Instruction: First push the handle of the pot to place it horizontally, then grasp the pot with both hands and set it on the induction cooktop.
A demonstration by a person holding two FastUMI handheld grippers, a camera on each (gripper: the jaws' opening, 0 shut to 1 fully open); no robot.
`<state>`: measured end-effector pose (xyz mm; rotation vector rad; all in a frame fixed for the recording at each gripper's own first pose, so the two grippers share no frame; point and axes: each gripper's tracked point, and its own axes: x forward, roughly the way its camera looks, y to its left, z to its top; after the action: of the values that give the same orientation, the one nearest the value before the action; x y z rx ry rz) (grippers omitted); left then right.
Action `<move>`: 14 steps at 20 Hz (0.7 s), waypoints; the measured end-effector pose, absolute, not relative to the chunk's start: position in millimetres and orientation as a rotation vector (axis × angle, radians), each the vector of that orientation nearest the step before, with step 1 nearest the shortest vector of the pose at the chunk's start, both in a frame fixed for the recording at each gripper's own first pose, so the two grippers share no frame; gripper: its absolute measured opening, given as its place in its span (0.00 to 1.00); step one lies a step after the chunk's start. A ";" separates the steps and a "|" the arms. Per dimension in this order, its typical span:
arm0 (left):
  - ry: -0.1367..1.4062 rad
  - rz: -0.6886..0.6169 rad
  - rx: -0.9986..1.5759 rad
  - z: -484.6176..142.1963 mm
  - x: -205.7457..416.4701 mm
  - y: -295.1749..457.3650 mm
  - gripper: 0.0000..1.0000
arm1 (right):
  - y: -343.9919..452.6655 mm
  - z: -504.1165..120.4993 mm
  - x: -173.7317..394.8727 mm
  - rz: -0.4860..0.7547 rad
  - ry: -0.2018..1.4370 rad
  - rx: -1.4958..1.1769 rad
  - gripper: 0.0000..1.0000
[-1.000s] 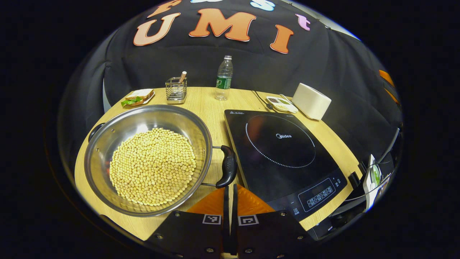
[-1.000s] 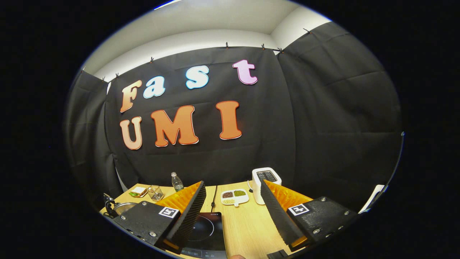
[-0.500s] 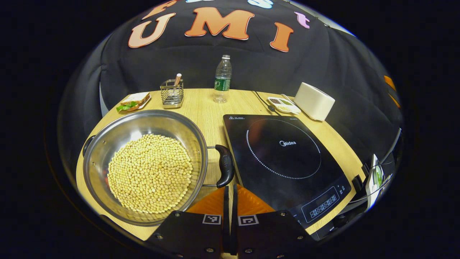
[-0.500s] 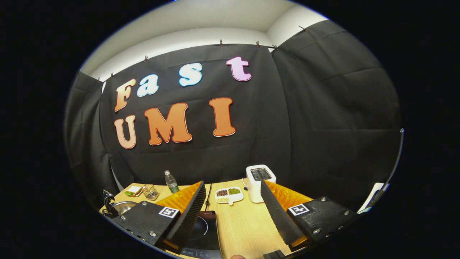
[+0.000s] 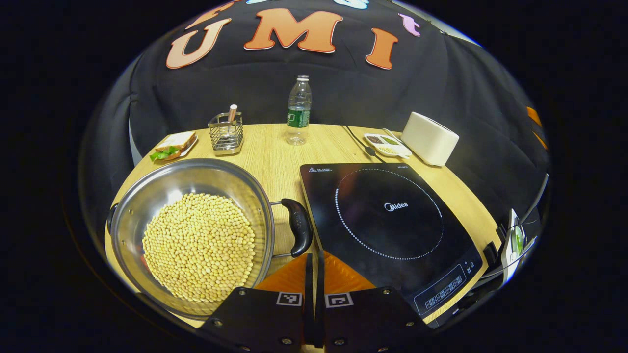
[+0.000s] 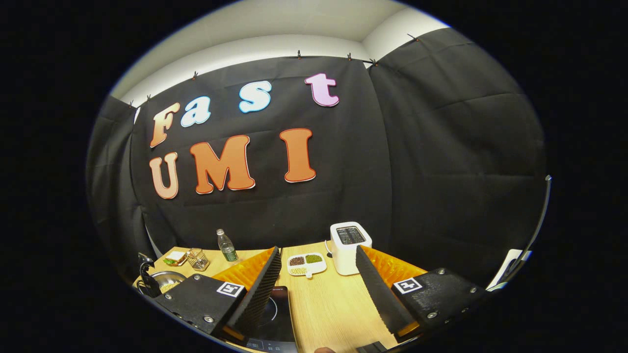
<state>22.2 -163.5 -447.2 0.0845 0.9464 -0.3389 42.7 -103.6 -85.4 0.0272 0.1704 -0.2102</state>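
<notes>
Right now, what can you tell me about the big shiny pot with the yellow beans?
The pot is a wide, shallow bowl of shiny metal, sitting flat on the wooden table left of the black cooktop. Small yellow beans cover its bottom. A black handle on wire arms points toward the cooktop; another handle shows at the far rim.

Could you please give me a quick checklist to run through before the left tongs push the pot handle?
1. Left tongs shut for pushing: ok.
2. Left tongs lined up just below the near pot handle: ok; contact cannot tell.
3. Pot, filled with soybeans, sits flat on the table: ok.
4. Induction cooktop surface free: ok.
5. Right tongs open, above the table near the cooktop: ok.
6. Far pot handle reachable: cannot tell.
</notes>
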 end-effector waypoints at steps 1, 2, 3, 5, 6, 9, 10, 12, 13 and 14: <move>0.947 -0.341 0.082 -447.3 24.5 -163.9 0.02 | -102.5 -86.0 43.5 -0.211 0.174 0.025 0.95; 0.946 -0.345 0.078 -448.6 27.4 -164.6 0.02 | -102.7 -86.8 44.0 -0.212 0.176 0.022 0.95; 0.945 -0.347 0.074 -449.1 30.5 -165.1 0.02 | -100.5 -86.6 46.3 -0.214 0.179 0.019 0.95; 0.942 -0.351 0.071 -450.1 34.0 -166.1 0.02 | -96.9 -86.4 47.6 -0.214 0.183 0.009 0.95; 0.941 -0.359 0.071 -448.6 31.9 -167.5 0.02 | -94.2 -86.5 48.5 -0.214 0.185 0.006 0.95; 0.912 -0.390 0.075 -437.7 30.5 -170.4 0.02 | -80.9 -88.1 49.1 -0.203 0.190 0.001 0.95; 0.904 -0.408 0.069 -433.1 25.5 -172.8 0.02 | -74.5 -87.5 49.9 -0.199 0.188 0.000 0.95; 0.884 -0.446 0.050 -417.9 17.9 -173.8 0.02 | -61.6 -88.6 50.6 -0.194 0.184 0.000 0.95; 0.866 -0.457 0.048 -407.4 15.7 -169.8 0.02 | -53.5 -89.8 50.4 -0.189 0.184 0.001 0.95; 0.841 -0.461 0.051 -397.0 13.9 -164.3 0.02 | -44.2 -92.7 50.7 -0.182 0.188 0.003 0.95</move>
<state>13.9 -164.3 -397.0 0.0509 0.8414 -0.4606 50.7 -44.2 -92.7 0.0030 0.1876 -0.1822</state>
